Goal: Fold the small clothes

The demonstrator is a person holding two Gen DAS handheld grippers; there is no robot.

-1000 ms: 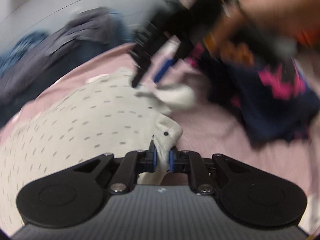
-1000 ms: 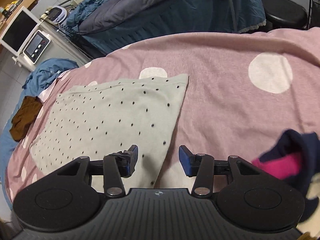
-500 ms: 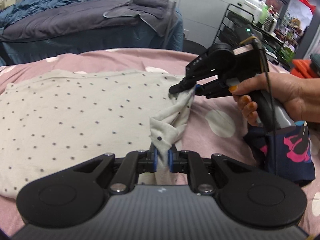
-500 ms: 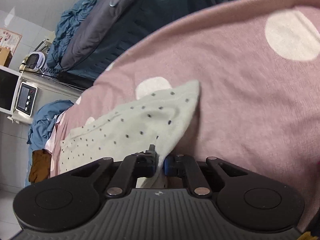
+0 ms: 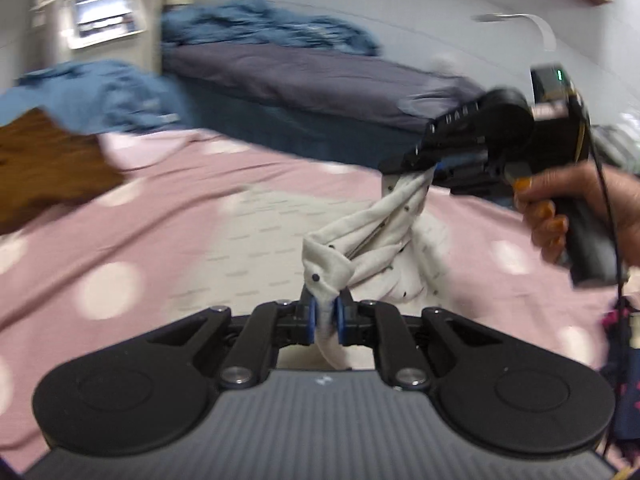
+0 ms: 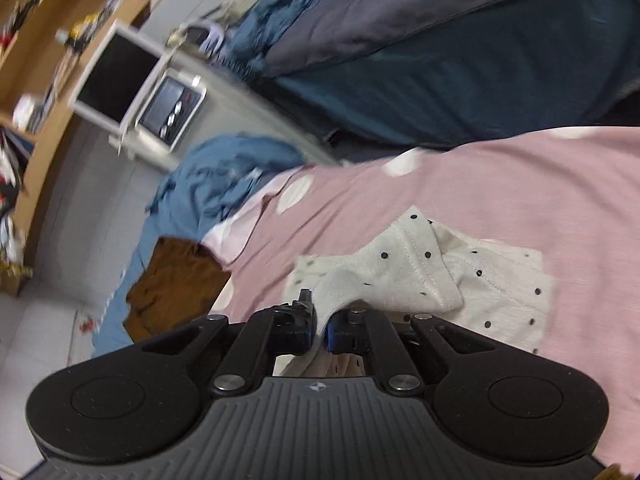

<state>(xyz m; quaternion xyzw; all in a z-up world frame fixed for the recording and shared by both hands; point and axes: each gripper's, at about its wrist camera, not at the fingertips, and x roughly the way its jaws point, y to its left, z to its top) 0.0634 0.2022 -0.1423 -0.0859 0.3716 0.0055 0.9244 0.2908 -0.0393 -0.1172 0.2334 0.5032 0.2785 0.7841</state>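
Note:
A cream garment with small dark dots [image 5: 372,236] lies partly on the pink spotted bedspread [image 5: 160,216]. My left gripper [image 5: 325,316] is shut on one corner of it, close to the camera. My right gripper [image 5: 416,170] is shut on another corner and holds it up above the bed at the right of the left wrist view. The cloth hangs twisted between the two. In the right wrist view the right gripper [image 6: 319,326] pinches the garment's [image 6: 404,272] edge, with the rest folded over on the bedspread [image 6: 500,188].
A brown garment [image 6: 172,276] and blue cloth [image 6: 224,184] lie at the bed's left end. A dark navy and pink garment [image 5: 624,364] sits at the right edge. A second bed with grey and blue bedding [image 5: 304,76] stands behind, beside a white appliance [image 6: 168,108].
Both grippers have lifted their corners and swung left over the garment, so the cloth's right side now folds over itself. Both views have turned towards the bed's left end.

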